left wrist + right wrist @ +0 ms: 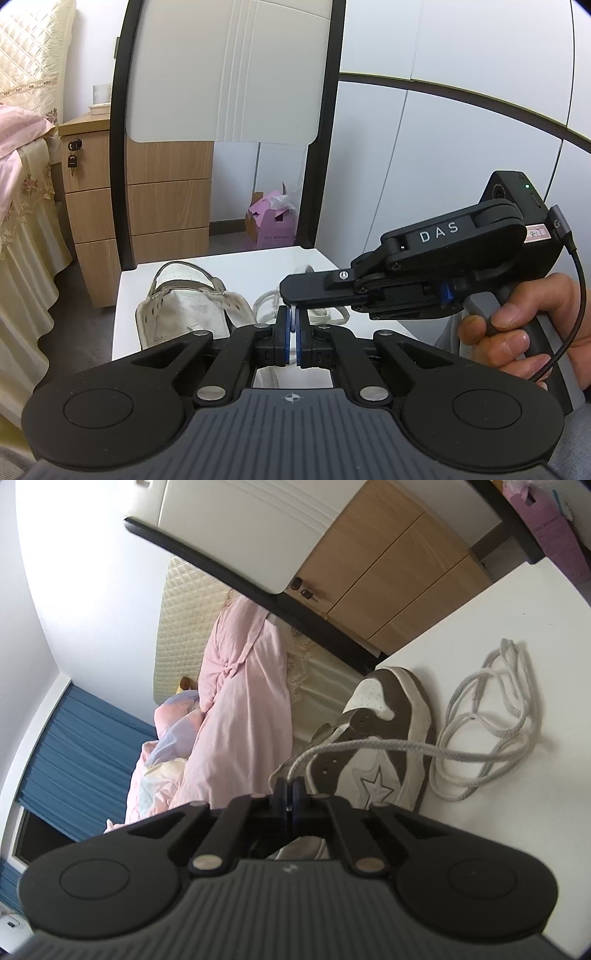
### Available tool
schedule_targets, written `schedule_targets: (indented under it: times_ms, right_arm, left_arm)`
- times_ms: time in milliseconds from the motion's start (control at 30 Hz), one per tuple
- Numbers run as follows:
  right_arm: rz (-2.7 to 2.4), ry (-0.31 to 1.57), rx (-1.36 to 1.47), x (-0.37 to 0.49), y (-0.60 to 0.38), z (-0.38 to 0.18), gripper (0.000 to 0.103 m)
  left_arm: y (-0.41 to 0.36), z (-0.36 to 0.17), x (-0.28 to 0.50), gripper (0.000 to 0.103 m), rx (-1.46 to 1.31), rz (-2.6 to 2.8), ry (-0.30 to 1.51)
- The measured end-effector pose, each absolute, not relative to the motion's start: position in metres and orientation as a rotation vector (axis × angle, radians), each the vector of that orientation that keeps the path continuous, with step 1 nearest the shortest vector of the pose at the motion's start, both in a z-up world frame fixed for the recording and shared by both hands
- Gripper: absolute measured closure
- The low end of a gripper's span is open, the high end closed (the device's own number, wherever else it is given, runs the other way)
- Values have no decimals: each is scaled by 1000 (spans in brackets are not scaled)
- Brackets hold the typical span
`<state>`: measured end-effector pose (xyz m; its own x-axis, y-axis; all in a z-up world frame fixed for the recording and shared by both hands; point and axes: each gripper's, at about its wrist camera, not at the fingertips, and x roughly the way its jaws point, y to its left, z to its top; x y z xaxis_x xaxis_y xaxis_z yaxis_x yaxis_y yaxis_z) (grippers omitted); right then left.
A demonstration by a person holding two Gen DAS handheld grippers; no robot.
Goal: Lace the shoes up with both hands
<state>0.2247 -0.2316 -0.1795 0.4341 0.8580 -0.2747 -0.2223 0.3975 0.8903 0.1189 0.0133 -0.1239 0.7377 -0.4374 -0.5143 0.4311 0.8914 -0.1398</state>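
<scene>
In the left wrist view, the left gripper [294,334] is sitting low in the middle of the frame. Its fingers [282,332] are pressed together on a thin white piece of the shoelace [293,317]. The right gripper [291,295] is coming in from the right side of the frame, and a hand [524,332] is holding its handle. Its black tip is sitting just above the left gripper's fingers, right where the lace is.

A white and grey-brown shoe [192,306] is lying on the white surface [236,262], just behind the left gripper and a little to the left. More loose lace is lying on the surface to the right of the shoe.

In the right wrist view, everything is looking tipped sideways. The right gripper [290,794] is in the lower middle, and its fingers [281,792] are closed tight on the shoelace [369,746]. From there the lace is running across the shoe [373,738] toward the right and joining a loose pile of loops on the surface [498,849]. The shoe has a star on its side. It is lying right behind the fingers.

A pink blanket [243,709] is lying on a bed at the left of that frame. A wooden cabinet [99,206] is standing at the left of the left wrist view.
</scene>
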Motion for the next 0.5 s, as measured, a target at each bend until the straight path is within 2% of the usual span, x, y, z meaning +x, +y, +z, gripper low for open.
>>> schedule_targets:
  times_ms: [300, 500]
  right_arm:
    - [718, 801, 988, 227, -247, -184, 100]
    - [652, 789, 1071, 233, -257, -193, 100]
  left_arm:
    - [23, -118, 124, 98, -61, -455, 553]
    - [31, -105, 155, 98, -27, -414, 538]
